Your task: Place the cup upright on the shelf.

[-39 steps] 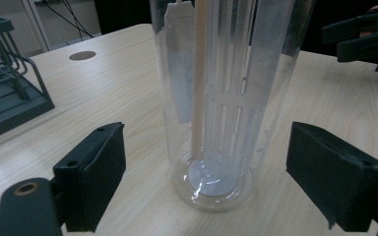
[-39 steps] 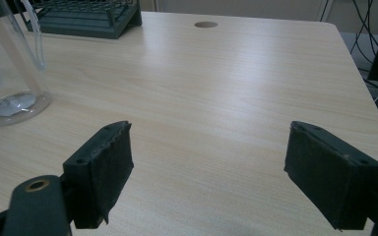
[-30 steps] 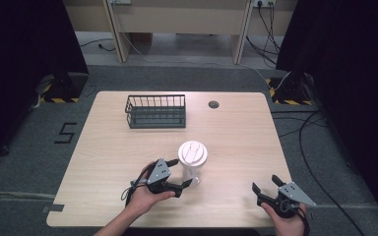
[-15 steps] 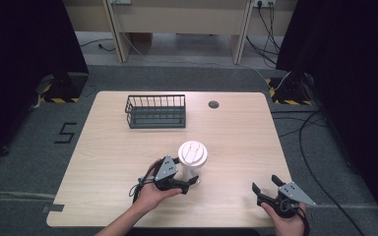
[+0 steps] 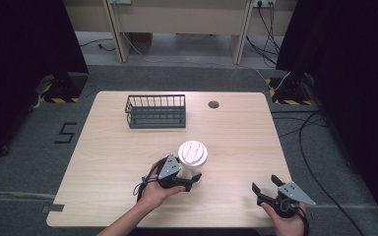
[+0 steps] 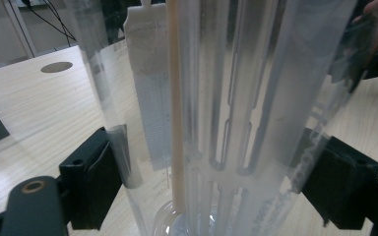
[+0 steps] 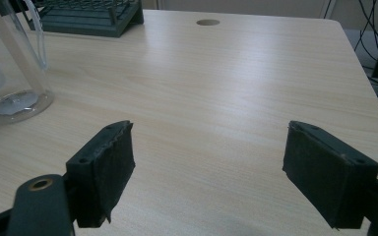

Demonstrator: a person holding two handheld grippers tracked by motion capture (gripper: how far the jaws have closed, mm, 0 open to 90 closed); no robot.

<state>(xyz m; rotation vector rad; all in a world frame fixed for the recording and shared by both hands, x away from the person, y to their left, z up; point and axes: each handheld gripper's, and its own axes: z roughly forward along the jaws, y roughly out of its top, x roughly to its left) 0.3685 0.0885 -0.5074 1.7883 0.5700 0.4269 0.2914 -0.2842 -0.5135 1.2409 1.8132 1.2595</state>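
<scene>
on a pale wooden table [image 5: 236, 142], a clear lidded cup [image 5: 192, 160] near the front edge is flanked by the left gripper [image 6: 211, 187], jaws at its sides; the right gripper [image 7: 226, 172] is held wide open, empty.

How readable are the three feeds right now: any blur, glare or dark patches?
High view: soft but even on the table, dark curtains at both sides. Left gripper view: the clear cup sits so close it blurs and warps what lies behind. Right gripper view: sharp, with a pale sheen across the tabletop between open jaws.
</scene>
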